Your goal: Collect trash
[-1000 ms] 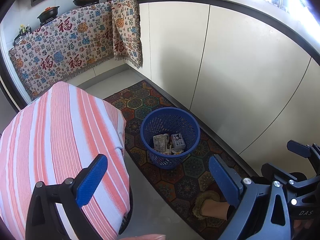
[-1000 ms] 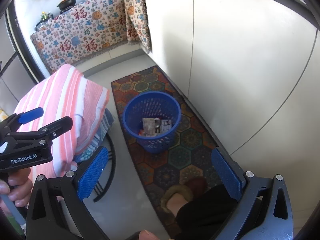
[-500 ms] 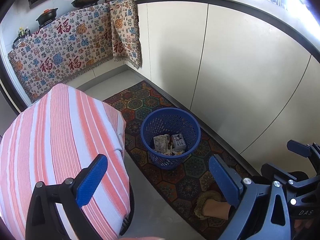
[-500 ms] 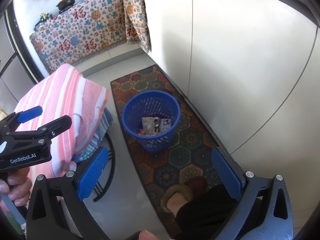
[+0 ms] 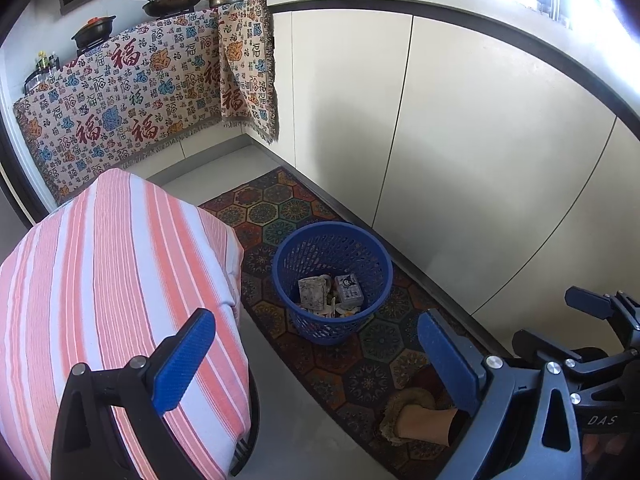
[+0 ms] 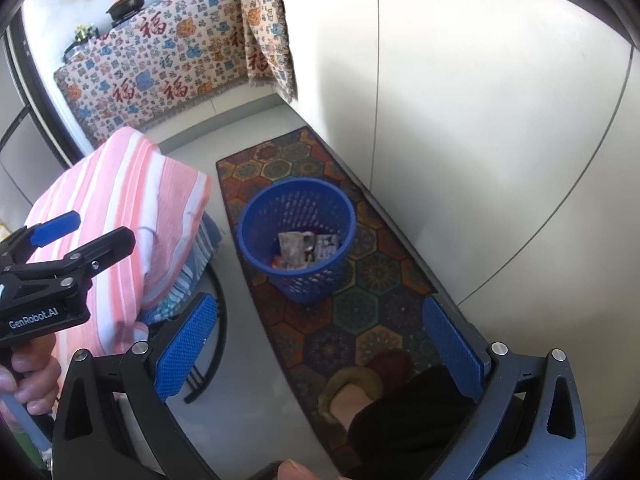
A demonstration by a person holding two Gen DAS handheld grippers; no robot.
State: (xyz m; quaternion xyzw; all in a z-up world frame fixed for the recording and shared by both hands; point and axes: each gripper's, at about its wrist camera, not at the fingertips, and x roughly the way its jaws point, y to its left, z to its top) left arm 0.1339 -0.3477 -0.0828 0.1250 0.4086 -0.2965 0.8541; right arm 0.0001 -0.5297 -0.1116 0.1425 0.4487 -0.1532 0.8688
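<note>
Blue perforated plastic forms the round, tapered waste basket (image 5: pixel 332 280), which is set upright on a long patterned rug (image 5: pixel 360 360) of coloured hexagons laid along smooth, pale cabinet fronts (image 5: pixel 460 152). Crumpled paper and small printed cartons (image 5: pixel 330 292) are seen lying at the bottom of the basket, below its mesh wall. In the right wrist view the same basket (image 6: pixel 298 236) is seen from above, its rim an even circle.

The left gripper (image 5: pixel 316 356) is held above the floor with its fingers spread wide and nothing between them; their pads (image 5: pixel 182 356) are faced with blue textured rubber on black frames. The right gripper (image 6: pixel 316 340) is likewise spread wide and empty, its knurled blue pads (image 6: pixel 186 344) flanking the rug. Each gripper is seen at the edge of the other's view.

A soft cloth in pink and white stripes (image 5: pixel 112 300) is draped over a rounded piece of furniture just beside the basket. A woven, fringed cloth with red characters (image 5: pixel 132 100) is hung over the far counter, where dark pans (image 5: pixel 172 0) are set. A foot in a fuzzy slipper (image 6: pixel 352 392) is planted on the near end of the rug.
</note>
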